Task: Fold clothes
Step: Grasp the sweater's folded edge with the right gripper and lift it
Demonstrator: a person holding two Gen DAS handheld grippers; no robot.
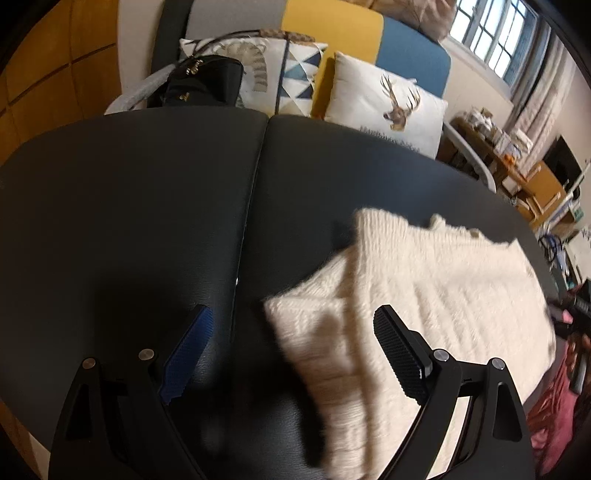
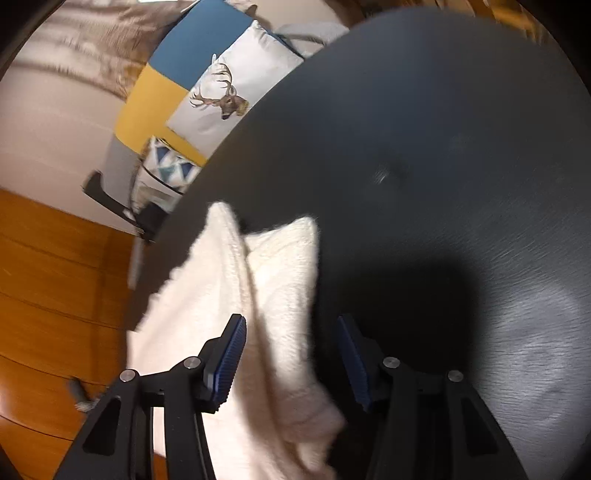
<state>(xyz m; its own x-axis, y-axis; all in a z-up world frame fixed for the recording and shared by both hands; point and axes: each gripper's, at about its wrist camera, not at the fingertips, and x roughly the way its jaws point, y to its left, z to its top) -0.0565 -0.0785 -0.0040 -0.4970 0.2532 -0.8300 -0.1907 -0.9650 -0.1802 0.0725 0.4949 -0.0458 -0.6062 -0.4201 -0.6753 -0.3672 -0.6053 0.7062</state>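
Observation:
A cream knitted sweater [image 1: 424, 280] lies partly folded on a black padded table [image 1: 129, 203], right of the table's centre seam. My left gripper [image 1: 293, 321] hangs open and wide above the sweater's near left corner, which shows between the fingers untouched. In the right wrist view the sweater [image 2: 280, 280] lies along the table's [image 2: 443, 184] edge, one folded flap on top. My right gripper [image 2: 291, 325] stands open over it. Cloth runs between its blue pads [image 2: 232, 354], and they do not press on it.
Beyond the table stands a sofa [image 1: 332, 26] with a deer pillow [image 1: 388, 103], a triangle-patterned pillow [image 1: 295, 70] and a black bag [image 1: 203, 81]. Cluttered wooden shelves [image 1: 517, 162] sit at the right under a window. Pink fabric [image 1: 554, 424] lies at the lower right. Wooden floor [image 2: 55, 277] borders the table.

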